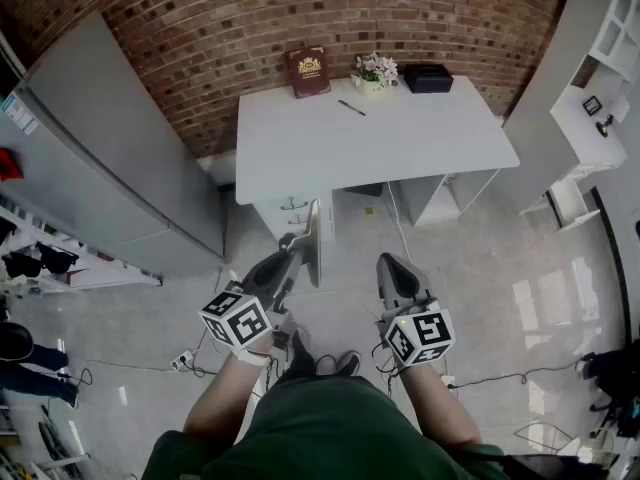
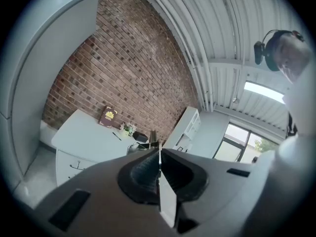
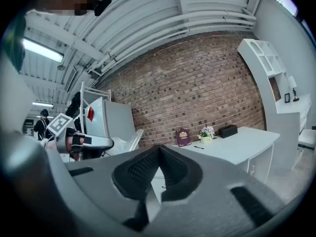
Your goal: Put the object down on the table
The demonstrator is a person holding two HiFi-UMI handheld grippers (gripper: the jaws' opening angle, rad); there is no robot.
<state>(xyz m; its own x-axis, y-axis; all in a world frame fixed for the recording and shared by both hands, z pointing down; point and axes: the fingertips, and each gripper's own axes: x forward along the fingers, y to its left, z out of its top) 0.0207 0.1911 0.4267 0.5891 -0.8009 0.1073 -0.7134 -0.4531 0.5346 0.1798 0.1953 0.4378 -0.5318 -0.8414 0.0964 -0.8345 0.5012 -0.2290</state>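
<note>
The thin grey panel [image 1: 313,243] is off the desk, pinched on edge in the left gripper [image 1: 296,241] and held over the floor in front of the desk's drawers [image 1: 290,208]. In the head view it stands nearly upright, with its narrow edge towards the camera. In the left gripper view the left gripper [image 2: 159,149] is pressed against both faces of the panel [image 2: 167,201], which runs as a thin pale line between the ribbed pads and sticks out past the tips. At the far left of the head view stands a tall grey cabinet [image 1: 100,158] against the brick wall [image 1: 200,28]. The white desk [image 1: 400,143] sits against that wall, well apart from both grippers. Along its back edge, from left to right, stand a dark red book [image 1: 308,71] leaning on the bricks, a small pot of pale flowers [image 1: 374,71] and a black box [image 1: 428,77]. A pen [image 1: 351,108] lies on the desk top just in front of the flowers. The right gripper [image 1: 388,261] is held beside the left one, over the floor and apart from the panel. In the right gripper view the right gripper [image 3: 159,147] is pressed together at the tips with nothing between them. White shelves [image 1: 600,88] fill the far right.
</note>
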